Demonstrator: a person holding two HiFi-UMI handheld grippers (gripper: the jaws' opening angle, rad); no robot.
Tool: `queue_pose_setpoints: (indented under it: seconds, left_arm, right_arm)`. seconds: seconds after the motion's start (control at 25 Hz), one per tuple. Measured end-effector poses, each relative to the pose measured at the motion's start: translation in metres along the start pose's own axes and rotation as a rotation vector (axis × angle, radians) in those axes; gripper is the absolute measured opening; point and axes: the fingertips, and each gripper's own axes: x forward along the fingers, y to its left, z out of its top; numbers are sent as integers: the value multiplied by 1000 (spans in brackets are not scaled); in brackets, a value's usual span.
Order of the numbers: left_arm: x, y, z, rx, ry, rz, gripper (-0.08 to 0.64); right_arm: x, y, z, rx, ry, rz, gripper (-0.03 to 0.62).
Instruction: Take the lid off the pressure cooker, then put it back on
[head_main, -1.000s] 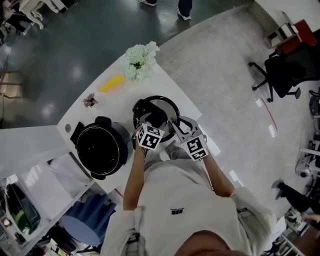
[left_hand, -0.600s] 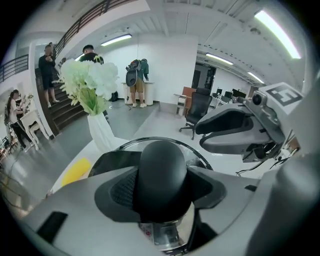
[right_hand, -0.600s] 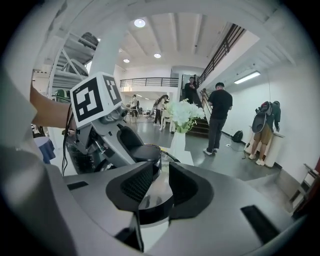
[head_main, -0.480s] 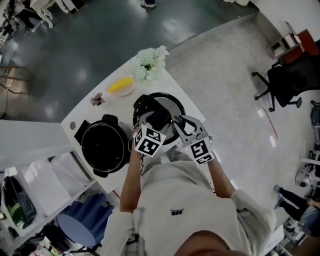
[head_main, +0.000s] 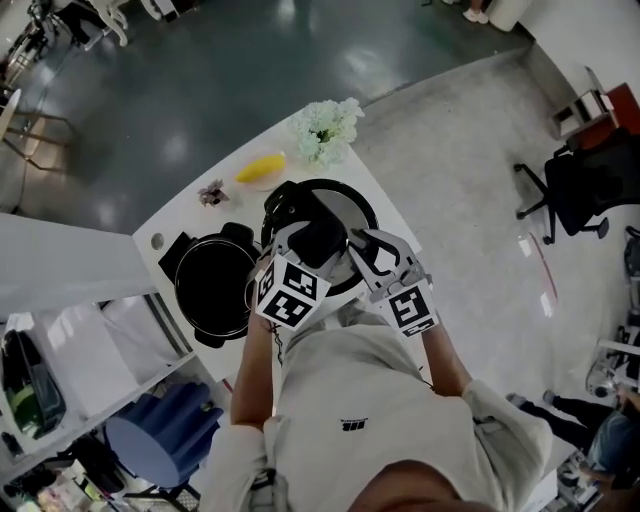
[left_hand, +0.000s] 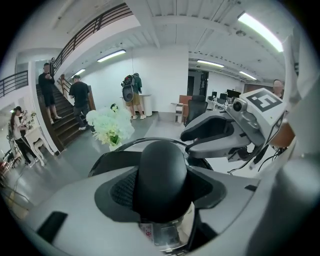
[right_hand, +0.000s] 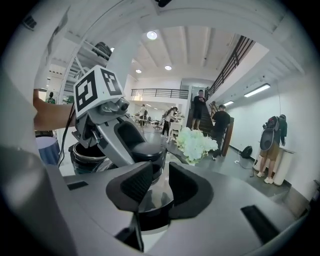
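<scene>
While we hold the lid (head_main: 350, 205) clear of the table (head_main: 175, 225), just right of the open cooker pot (head_main: 215, 290), the left gripper (head_main: 316, 240) pinches its black knob (left_hand: 162, 175). The right gripper (head_main: 362, 252) pinches the rim (right_hand: 155, 195). To refit it, we judge: keep both grips firm, keep the lid level, and centre it over the pot mouth before lowering. Writing: red-and-white sticker (left_hand: 150, 231) under the knob, unreadable; shirt logo too small.

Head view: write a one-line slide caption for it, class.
Left hand-held gripper and right hand-held gripper hold the lid beside the open pressure cooker.
</scene>
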Motion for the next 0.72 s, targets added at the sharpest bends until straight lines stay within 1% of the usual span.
queue_pose_setpoints:
  seconds: [0.08,0.24,0.32,0.48,0.72]
  left_arm:
    - [-12,5,-2,-12,2,13,287]
    - [-35,15,-7,-67,3,32,287]
    - [-46,20,-12,-84,5,45,287]
    - [-70,29,-24,-96,6,63,287]
    - [-95,33,-41,-105,11,63,287]
  right_arm:
    - [3,5,11,-21,-26,16,106]
    - [6,17,30,-10,-30,45,106]
    - [11,25,37,-39,-50,66,106]
    - [23,46,53,-97,-89,110,106]
    - [33,71,66,-117,-102,162,106]
